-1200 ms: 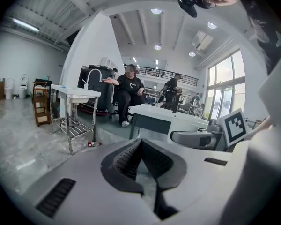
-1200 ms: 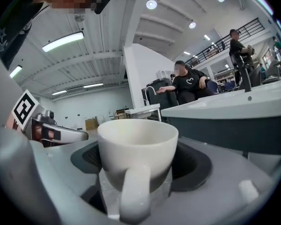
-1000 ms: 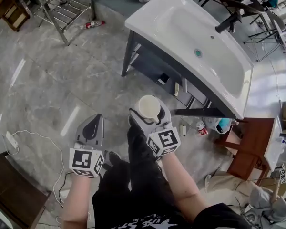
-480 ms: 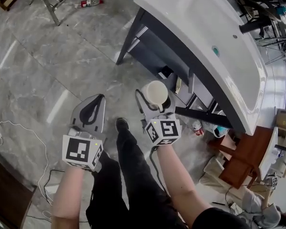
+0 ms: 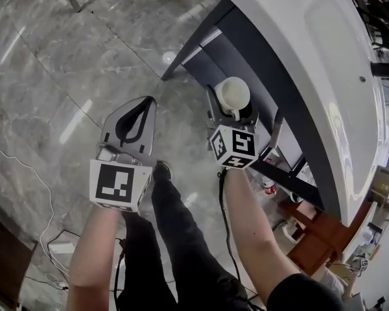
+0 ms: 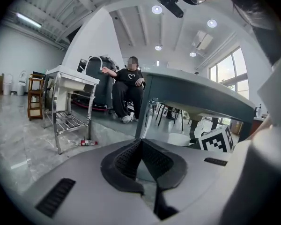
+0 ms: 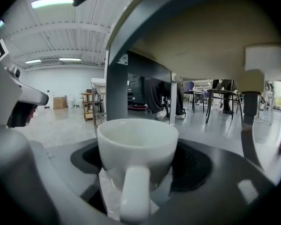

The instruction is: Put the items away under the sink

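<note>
Your right gripper has its jaws clamped on the white ceramic cup w/ a handle. The cup sits upright, and in the right gripper view the handle points straight back at the cam. Pads are pressing on both sides of the cup body.

Re where the cup is: it's in the air right at the front edge of the dark grey vanity frame, lower than the long white sink basin. The right gripper view looks under the basin's underside, w/ a grey frame leg just left of the cup.

Your left gripper hangs over the grey marble-look floor, well apart from the vanity. Its jaws are pinched together at the tips and hold nothing, see the left gripper view.

Bg stuff in that view: a small red-label bottle lying on the floor near a metal rack, plus a seated person further back.
</note>
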The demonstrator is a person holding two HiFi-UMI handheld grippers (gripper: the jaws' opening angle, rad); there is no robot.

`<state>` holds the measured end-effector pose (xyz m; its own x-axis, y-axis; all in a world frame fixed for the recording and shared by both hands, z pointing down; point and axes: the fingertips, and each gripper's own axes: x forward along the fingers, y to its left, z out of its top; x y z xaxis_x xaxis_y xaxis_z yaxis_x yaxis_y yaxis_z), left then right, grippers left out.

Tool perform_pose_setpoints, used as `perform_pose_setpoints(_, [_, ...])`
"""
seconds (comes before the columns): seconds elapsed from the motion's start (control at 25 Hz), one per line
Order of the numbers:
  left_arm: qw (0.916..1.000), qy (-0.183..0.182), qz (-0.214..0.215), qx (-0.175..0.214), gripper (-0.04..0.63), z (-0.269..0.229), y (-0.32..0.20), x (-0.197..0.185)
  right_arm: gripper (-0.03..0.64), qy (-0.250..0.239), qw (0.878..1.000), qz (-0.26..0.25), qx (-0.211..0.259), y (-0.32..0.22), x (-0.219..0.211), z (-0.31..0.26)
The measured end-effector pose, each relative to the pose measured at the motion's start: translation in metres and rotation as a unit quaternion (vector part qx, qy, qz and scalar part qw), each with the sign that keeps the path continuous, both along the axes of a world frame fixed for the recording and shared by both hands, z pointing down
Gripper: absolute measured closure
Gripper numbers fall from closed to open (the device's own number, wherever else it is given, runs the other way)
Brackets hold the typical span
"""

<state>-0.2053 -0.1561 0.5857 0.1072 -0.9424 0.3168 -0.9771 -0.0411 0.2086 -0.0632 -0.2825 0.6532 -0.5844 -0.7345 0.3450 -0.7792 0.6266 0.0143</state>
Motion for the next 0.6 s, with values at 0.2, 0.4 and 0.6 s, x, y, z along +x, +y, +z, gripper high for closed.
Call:
perform_pose_setpoints(0.2, [0.9998, -0.001, -0.017, 0.005, 0.586, 0.023, -0.031, -0.005, 0.222, 0.000, 1.000, 0.027, -0.001, -0.046, 0.006, 0.021])
perform_pose_setpoints(0.4, [0.9999, 0.009, -0.006, 0.007, 0.586, 0.032, -0.052, 0.000, 0.222, 0.006, 0.999, 0.029, 0.016, -0.079, 0.006, 0.022])
perform_pose_setpoints(0.6, [0.9999, 0.010, -0.006, 0.008, 0.586, 0.038, -0.067, -0.002, 0.222, 0.019, 0.999, 0.044, 0.008, -0.105, 0.007, 0.035])
